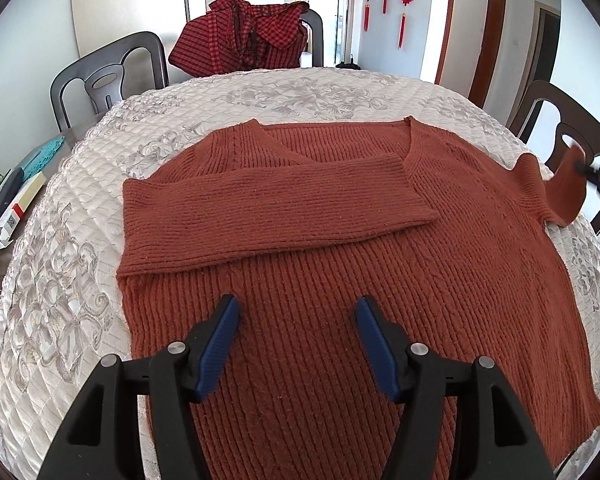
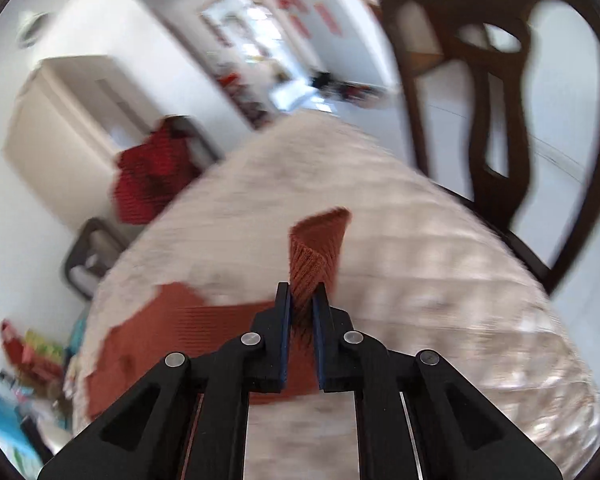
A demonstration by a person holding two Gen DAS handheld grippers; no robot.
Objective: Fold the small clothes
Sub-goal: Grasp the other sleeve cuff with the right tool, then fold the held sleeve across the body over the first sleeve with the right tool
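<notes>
A rust-red ribbed sweater [image 1: 340, 264] lies flat on the quilted table [image 1: 68, 264], neck at the far side. Its left sleeve [image 1: 276, 204] is folded across the chest. My left gripper [image 1: 296, 312] hovers open over the lower body of the sweater, nothing between its blue pads. The right sleeve cuff [image 1: 556, 188] is lifted off the table's right edge. In the blurred right wrist view my right gripper [image 2: 302, 292] is shut on that cuff [image 2: 316, 248], which sticks up past the fingertips.
Dark wooden chairs stand around the table: one at far left [image 1: 108, 76], one at right [image 1: 572, 136], one close in the right wrist view [image 2: 496, 80]. A red plaid garment [image 1: 244, 36] hangs over a far chair. Boxes and clutter [image 1: 16, 200] sit off the table's left edge.
</notes>
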